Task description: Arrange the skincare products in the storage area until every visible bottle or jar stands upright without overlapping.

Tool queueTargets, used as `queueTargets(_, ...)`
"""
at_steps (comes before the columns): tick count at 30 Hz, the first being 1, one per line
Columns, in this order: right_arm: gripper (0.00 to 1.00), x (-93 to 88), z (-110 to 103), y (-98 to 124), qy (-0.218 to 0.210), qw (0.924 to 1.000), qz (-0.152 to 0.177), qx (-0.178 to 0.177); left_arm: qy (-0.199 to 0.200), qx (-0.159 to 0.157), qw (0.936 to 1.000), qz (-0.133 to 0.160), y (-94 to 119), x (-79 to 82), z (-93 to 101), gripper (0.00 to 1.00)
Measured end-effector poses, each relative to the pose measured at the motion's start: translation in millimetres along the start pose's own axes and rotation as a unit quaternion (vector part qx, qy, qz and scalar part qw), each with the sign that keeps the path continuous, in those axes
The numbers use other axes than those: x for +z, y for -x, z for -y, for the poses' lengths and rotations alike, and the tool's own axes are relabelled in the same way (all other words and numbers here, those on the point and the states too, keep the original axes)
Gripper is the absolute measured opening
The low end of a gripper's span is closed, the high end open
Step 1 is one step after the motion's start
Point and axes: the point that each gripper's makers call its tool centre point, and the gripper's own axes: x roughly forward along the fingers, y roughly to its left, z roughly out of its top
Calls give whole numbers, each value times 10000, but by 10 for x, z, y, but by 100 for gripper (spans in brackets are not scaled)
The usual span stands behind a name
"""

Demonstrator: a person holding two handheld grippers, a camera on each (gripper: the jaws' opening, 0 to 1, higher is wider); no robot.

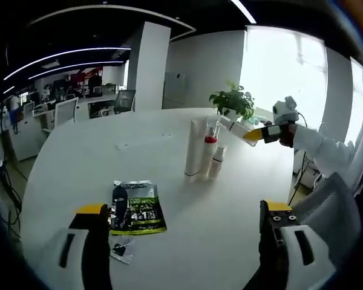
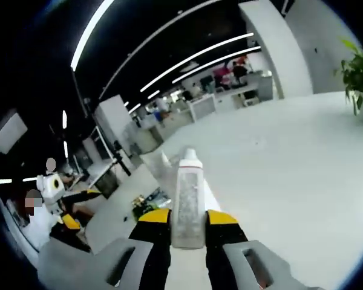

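Left gripper (image 1: 184, 220) agape, right gripper (image 2: 187, 220) clamped.

Sachet (image 1: 137, 207) before bottles (image 1: 204, 149) on table (image 1: 78, 163)

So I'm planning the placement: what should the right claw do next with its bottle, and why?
Probably carry the clear bottle, clamped in the right claw, to bare table beside the upright group and stand it there, apart from them.
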Motion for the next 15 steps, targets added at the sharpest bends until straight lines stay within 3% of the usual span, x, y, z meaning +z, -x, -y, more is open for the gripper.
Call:
queueTargets(6, 12, -54, -234, 34, -79, 9997, 51, 246, 4, -72, 10000, 44, 5, 19, 42, 98)
queueTargets(15, 12, -85, -399, 20, -192, 9978, 48, 629, -15, -277, 9994, 220, 7, 93, 145, 97)
